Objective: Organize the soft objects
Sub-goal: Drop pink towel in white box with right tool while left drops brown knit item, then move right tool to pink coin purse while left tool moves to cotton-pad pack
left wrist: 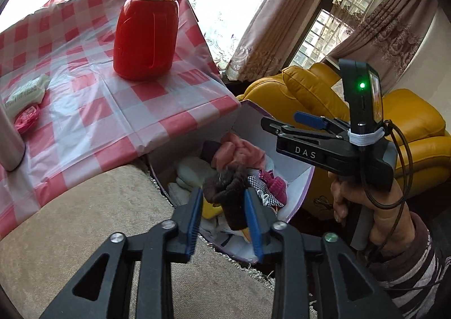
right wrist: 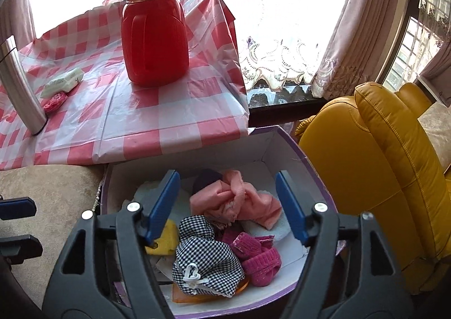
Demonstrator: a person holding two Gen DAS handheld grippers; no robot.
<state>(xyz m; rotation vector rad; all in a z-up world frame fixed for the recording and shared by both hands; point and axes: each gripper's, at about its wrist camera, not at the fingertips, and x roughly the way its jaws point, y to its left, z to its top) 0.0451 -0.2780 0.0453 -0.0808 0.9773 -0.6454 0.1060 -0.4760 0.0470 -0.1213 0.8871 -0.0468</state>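
A white box with a purple outside (right wrist: 282, 149) stands on the floor by the table, holding several soft things: a pink cloth (right wrist: 242, 200), a black-and-white checked pouch (right wrist: 205, 257), a magenta knit piece (right wrist: 259, 257) and a yellow item (right wrist: 166, 240). My right gripper (right wrist: 227, 180) hangs open over the box with nothing between its pads. My left gripper (left wrist: 222, 193) is open above the box's near rim (left wrist: 304, 186). A dark brown fuzzy piece (left wrist: 228, 197) is between its pads, with a gap showing at the left pad. A hand holds the right gripper (left wrist: 282, 121) to the right.
A red flask (right wrist: 155, 31) stands on the table with the red checked cloth (right wrist: 169, 110), beside a metal cylinder (right wrist: 19, 85) and a tissue pack (right wrist: 63, 83). A yellow leather armchair (right wrist: 366, 164) is right of the box. A beige plush surface (left wrist: 84, 220) lies left of it.
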